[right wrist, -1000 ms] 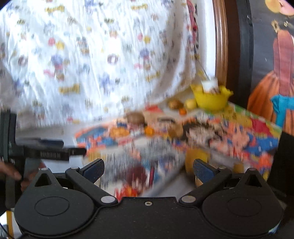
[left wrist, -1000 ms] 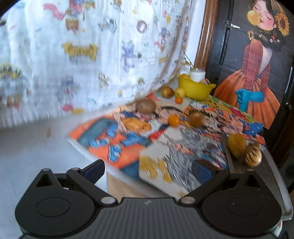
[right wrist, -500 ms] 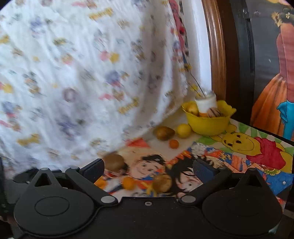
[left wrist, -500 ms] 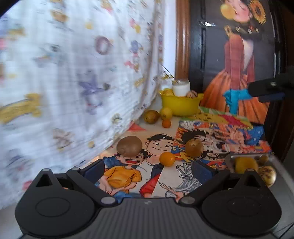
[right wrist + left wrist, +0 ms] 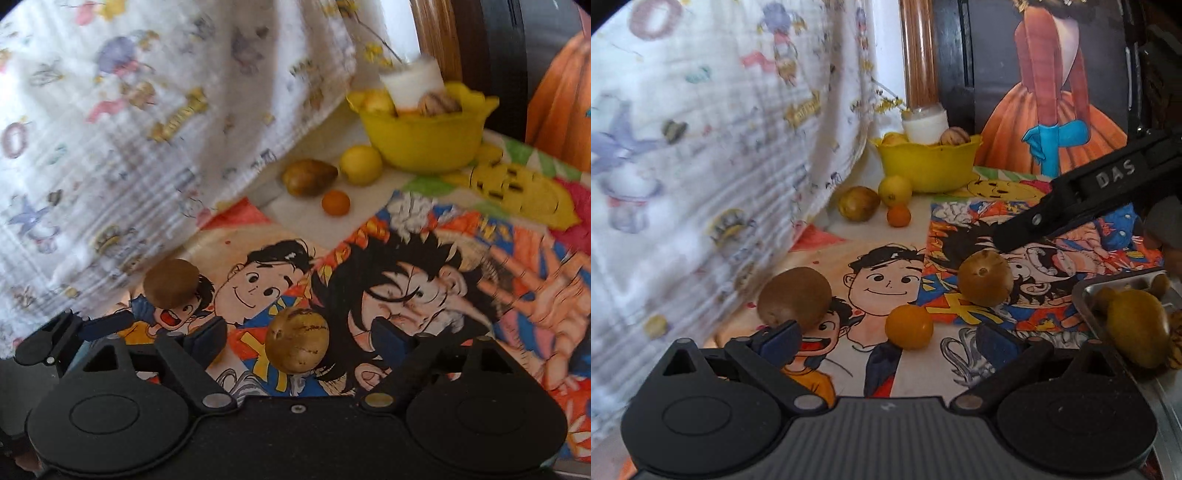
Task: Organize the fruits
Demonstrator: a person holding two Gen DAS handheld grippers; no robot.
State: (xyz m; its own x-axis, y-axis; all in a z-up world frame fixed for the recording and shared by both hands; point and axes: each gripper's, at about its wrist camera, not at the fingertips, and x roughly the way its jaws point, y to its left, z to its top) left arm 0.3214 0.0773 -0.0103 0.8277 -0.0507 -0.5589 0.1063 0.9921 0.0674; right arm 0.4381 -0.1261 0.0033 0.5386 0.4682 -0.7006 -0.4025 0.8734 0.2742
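A table covered with cartoon posters (image 5: 886, 284) is shown from both wrist cameras, with a printed white cloth (image 5: 701, 147) hung along its left side. The left gripper (image 5: 886, 338) is seen with its jaws set wide and nothing between the pads; a small orange (image 5: 909, 326) lies just beyond the gap, and a brown kiwi (image 5: 794, 297) sits just past the left fingertip. A round yellow-brown fruit (image 5: 984, 277) rests to the right of the orange, with a finger of the right gripper reaching in just above it. In the right wrist view, the right gripper (image 5: 297, 334) is seen with its jaws closing around that same round yellow-brown fruit (image 5: 297, 345), which lies between the pads but is not yet pressed by them. At the far end a yellow bowl (image 5: 929, 162) is shown holding a white jar (image 5: 925, 125) and some fruit; just in front of it lie a lemon (image 5: 894, 190), a greenish-brown fruit (image 5: 858, 203) and a second small orange (image 5: 898, 215). At the near right a metal tray (image 5: 1087, 295) holds a pear-shaped yellow fruit (image 5: 1137, 328).
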